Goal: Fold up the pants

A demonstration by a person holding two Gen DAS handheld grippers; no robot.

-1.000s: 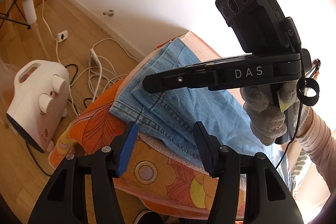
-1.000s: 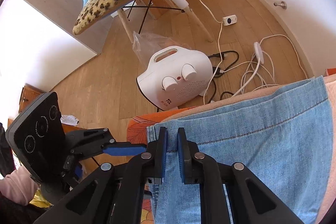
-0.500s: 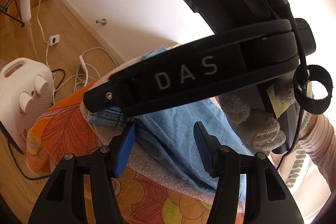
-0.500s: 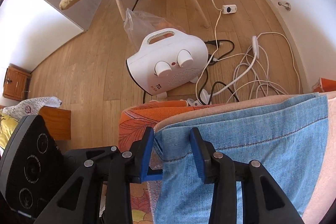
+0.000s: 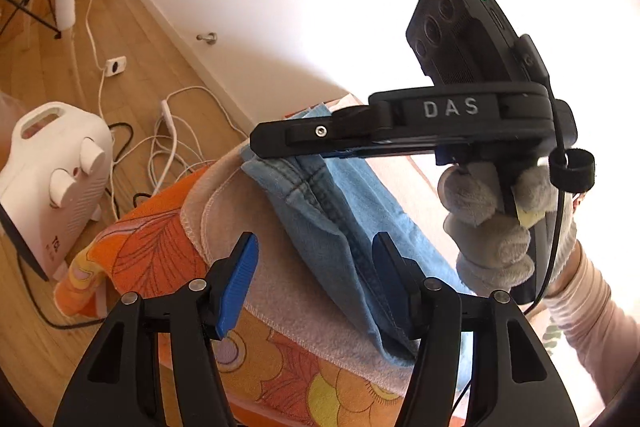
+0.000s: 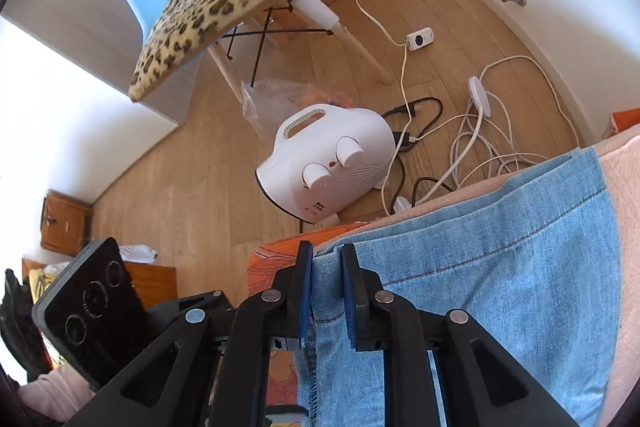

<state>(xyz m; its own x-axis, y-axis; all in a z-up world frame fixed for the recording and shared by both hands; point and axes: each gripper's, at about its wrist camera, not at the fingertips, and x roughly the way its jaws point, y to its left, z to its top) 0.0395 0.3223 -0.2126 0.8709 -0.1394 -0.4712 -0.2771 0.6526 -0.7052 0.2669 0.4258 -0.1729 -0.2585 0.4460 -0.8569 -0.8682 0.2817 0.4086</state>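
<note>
The supporting surface is covered by an orange flowered cloth (image 5: 132, 247) that hangs over its rounded near edge. On this cloth lies a pale pink towel (image 5: 288, 307) with a stitched border, and on the towel lie light blue denim pants (image 5: 348, 211), bunched into folds at one end. Beyond the edge is a wooden plank floor (image 6: 192, 179). On the floor stand a white fan heater (image 6: 332, 163), a tangle of white and black cables (image 6: 472, 147), and the legs of a chair (image 6: 360, 47).
</note>
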